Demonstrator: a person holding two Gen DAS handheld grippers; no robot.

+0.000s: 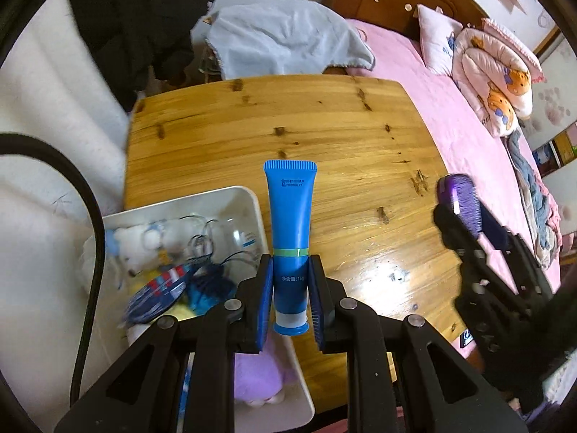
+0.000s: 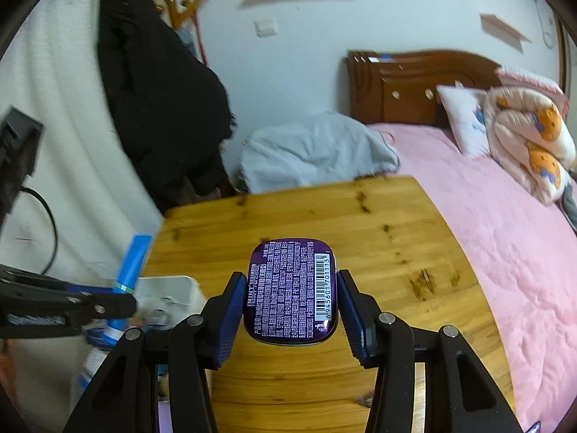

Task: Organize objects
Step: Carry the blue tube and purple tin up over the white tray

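Holding both loads aloft: my left gripper (image 1: 290, 288) clamps the blue tube (image 1: 290, 238), my right gripper (image 2: 288, 306) the purple mint tin (image 2: 290, 290); the white bin (image 1: 252, 202) is already part-filled, the table (image 1: 342, 137) bare.

Blue tube (image 1: 290, 238) upright, cap down; purple mint tin (image 2: 290, 290) label-up

Count: 1 blue tube (image 1: 289, 238) | 1 purple mint tin (image 2: 291, 291) | 1 white bin (image 1: 230, 200) of mixed small items, number cannot be told | 1 purple plush (image 1: 258, 379) in bin | 2 grippers: left gripper (image 1: 290, 303), right gripper (image 2: 290, 319) | 1 tabletop (image 1: 324, 137) | 1 bed (image 2: 505, 245) | 1 pillow (image 2: 465, 122)
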